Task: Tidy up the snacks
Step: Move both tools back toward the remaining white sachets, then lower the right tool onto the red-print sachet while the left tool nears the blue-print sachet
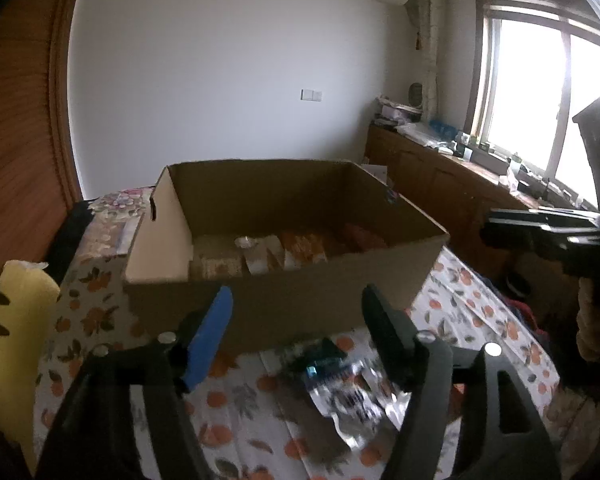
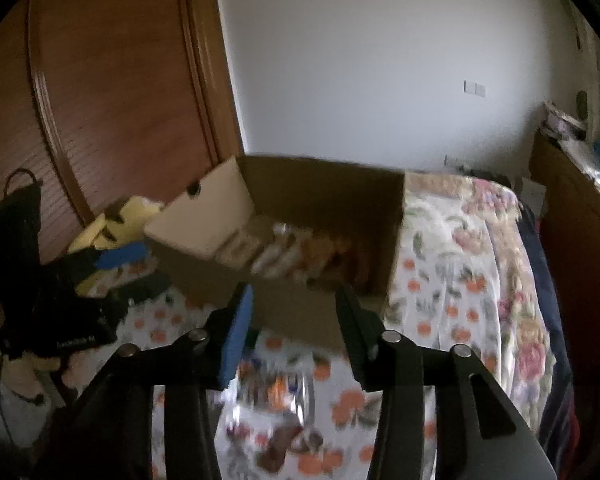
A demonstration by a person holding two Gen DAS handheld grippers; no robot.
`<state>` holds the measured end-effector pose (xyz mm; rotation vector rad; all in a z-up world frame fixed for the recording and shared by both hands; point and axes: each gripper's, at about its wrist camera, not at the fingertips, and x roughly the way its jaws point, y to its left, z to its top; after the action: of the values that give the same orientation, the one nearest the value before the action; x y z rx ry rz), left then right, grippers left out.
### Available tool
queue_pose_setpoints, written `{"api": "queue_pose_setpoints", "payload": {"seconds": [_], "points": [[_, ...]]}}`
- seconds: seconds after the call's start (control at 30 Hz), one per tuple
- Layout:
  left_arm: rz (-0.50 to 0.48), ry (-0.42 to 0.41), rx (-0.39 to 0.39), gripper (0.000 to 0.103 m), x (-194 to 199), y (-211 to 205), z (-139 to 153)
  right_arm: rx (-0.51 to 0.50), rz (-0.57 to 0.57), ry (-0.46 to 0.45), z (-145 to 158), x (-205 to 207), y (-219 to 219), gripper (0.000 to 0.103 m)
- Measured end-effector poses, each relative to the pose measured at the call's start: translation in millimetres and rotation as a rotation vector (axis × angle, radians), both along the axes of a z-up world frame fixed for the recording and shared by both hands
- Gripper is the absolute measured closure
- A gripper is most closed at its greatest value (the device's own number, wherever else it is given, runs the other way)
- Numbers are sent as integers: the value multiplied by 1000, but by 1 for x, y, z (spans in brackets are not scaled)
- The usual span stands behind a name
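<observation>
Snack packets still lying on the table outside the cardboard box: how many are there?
2. A silvery packet lies just before the cardboard box; the right wrist view shows another packet under that tool. More may be hidden.

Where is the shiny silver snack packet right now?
In the left wrist view, the silver snack packet lies on the orange-print tablecloth, just in front of the cardboard box.

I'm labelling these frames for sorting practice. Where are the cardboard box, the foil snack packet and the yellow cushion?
cardboard box (image 1: 268,304): left wrist view, on its near outer wall.
foil snack packet (image 1: 348,400): left wrist view, on its crinkled silver face.
yellow cushion (image 1: 12,320): left wrist view, on its yellow front.
</observation>
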<state>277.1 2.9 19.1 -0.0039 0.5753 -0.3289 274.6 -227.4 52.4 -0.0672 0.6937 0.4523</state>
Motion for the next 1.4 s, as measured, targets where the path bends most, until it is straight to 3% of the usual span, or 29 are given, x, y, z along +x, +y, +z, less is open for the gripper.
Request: {"api": "queue_pose_setpoints", "payload": {"seconds": [0.37,0.6,0.8,0.97,1.33,1.4], "points": [[-48,74,10,35,-44,-24,-41,32,-25,96,-60,-53,-11,58],[-44,124,-77,35,-53,-20,-58,77,-33,149,-94,-60,-7,58],[-5,141,-52,35,-54,-25,-69,105,-47,190,-119,-57,-7,58],[16,114,-32,35,-56,-29,-74,127,-47,219,-134,-53,-8,58],[11,177,16,35,-46,-42,-83,181,-47,251,-145,-49,-8,59],[11,174,25,35,-45,-44,-83,187,-48,251,-145,-49,-9,63]]}}
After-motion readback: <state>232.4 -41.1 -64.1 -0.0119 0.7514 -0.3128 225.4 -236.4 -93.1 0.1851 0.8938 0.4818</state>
